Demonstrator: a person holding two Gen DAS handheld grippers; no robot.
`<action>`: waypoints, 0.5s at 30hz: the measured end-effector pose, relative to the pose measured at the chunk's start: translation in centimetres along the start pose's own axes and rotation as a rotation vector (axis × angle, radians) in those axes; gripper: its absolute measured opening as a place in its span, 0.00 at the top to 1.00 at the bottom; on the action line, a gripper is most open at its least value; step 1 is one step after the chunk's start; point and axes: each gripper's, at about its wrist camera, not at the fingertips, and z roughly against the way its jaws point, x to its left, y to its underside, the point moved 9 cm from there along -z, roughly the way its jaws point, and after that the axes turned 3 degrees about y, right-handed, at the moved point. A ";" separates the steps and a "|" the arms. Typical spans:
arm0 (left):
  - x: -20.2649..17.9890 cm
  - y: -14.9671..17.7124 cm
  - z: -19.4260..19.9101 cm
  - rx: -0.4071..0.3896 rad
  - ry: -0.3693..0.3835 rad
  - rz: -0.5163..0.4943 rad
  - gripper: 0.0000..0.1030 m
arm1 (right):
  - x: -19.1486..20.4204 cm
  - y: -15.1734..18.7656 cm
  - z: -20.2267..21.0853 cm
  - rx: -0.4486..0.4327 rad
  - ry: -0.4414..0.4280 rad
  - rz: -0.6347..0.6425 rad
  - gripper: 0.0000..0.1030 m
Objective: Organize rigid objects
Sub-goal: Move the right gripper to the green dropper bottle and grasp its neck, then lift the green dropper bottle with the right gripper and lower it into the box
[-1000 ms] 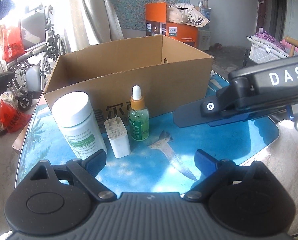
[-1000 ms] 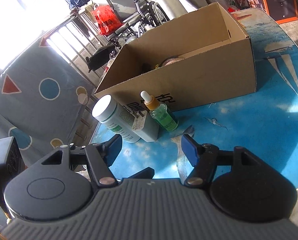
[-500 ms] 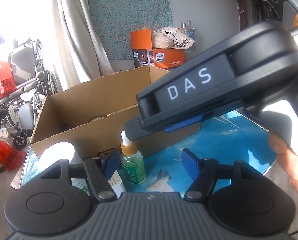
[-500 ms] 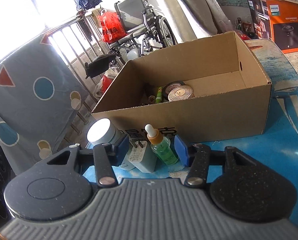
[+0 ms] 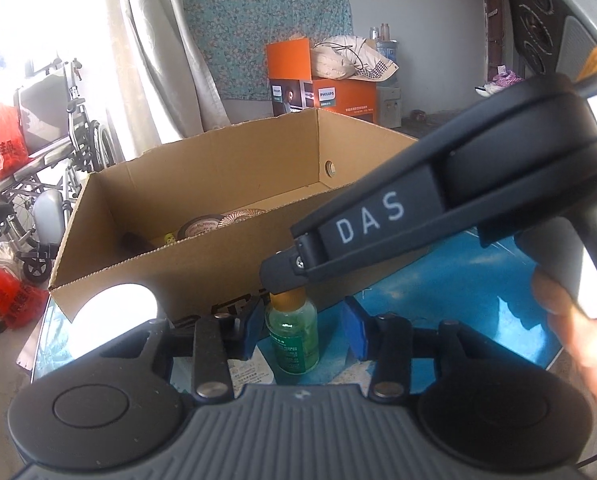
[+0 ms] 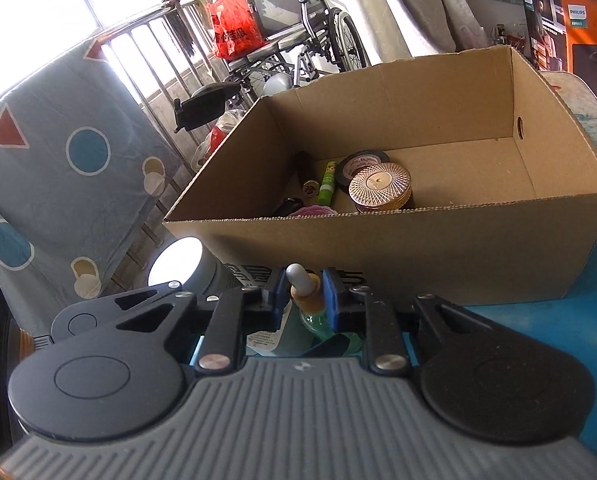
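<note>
We pinch the dropper bottle (image 6: 307,294) at its amber collar with the right gripper (image 6: 300,296); we lift vertically; the left gripper (image 5: 300,330) is spread.

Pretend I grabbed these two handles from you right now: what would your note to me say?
Right tongs: closed around the orange collar of the green dropper bottle, which stands on the blue table in front of the cardboard box; whether they grip it firmly, I cannot tell.
Left tongs: open, either side of the same bottle, not touching it.
Done: a rose-gold round tin, a green tube and other small items lie in the box.
Left: dropper bottle, white-capped jar and a white item beside the bottle, largely hidden, remain outside.
</note>
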 end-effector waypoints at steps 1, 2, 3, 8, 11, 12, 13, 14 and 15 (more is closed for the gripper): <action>0.0 -0.1 -0.2 0.002 0.003 -0.004 0.56 | -0.1 0.0 0.0 0.001 -0.001 -0.003 0.83; -0.1 -0.1 -0.3 0.003 0.004 -0.008 0.56 | -0.3 -0.1 0.0 0.002 -0.004 -0.007 0.83; -0.2 -0.2 -0.5 0.005 0.003 -0.014 0.56 | -0.5 -0.1 0.0 0.004 -0.006 -0.011 0.84; -0.5 -0.3 -1.0 0.023 0.002 -0.025 0.58 | -0.9 -0.1 0.3 0.016 -0.012 -0.019 0.84; -0.4 -0.1 -1.1 0.025 0.001 -0.031 0.61 | -0.9 -0.1 0.4 0.018 -0.010 -0.018 0.84; -0.4 -0.1 -1.1 0.025 0.010 -0.023 0.61 | -0.9 -0.1 0.5 0.017 -0.006 -0.016 0.84; -0.3 0.0 -1.0 0.026 0.026 -0.008 0.61 | -0.9 0.0 0.6 0.017 0.000 -0.013 0.84; -0.3 0.0 -0.9 0.025 0.036 0.001 0.61 | -1.0 0.1 0.8 0.018 0.004 -0.012 0.84; -0.3 0.1 -0.8 0.024 0.042 0.008 0.61 | -1.0 0.1 0.9 0.020 0.006 -0.011 0.84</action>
